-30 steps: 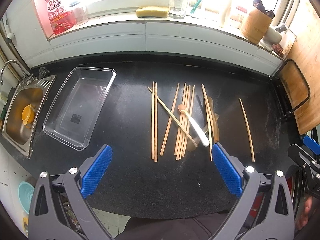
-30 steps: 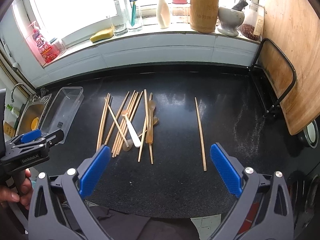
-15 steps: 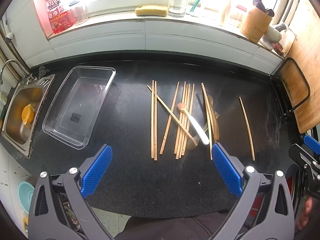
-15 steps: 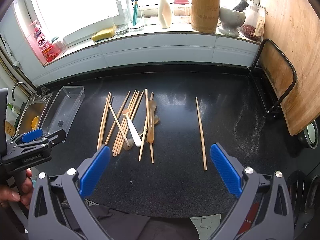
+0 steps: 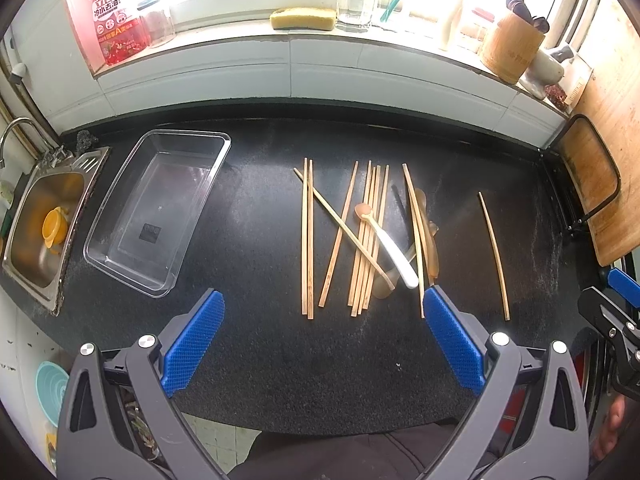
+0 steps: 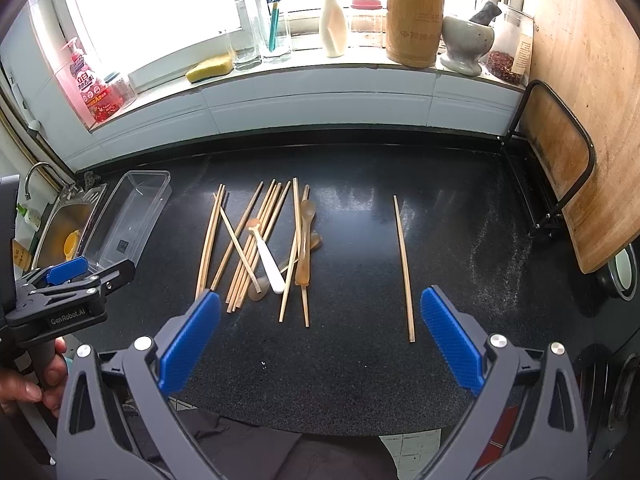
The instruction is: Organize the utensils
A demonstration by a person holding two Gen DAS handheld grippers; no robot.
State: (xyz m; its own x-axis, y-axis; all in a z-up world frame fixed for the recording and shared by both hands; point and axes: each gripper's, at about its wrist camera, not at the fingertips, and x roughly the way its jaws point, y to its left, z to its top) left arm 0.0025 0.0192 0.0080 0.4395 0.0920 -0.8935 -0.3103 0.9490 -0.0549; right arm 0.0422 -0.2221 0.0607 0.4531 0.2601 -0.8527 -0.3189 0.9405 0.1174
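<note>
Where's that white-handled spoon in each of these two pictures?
Left wrist view: the white-handled spoon lies right of centre, across the chopsticks.
Right wrist view: the same spoon lies left of centre.
Shared landmark: the clear plastic tray, left of the pile.

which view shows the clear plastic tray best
The left wrist view: the tray lies whole and large there, its bare bottom and all four walls in sight. In the right wrist view the tray sits small at the left edge, its near end hidden behind the left tool.
</note>
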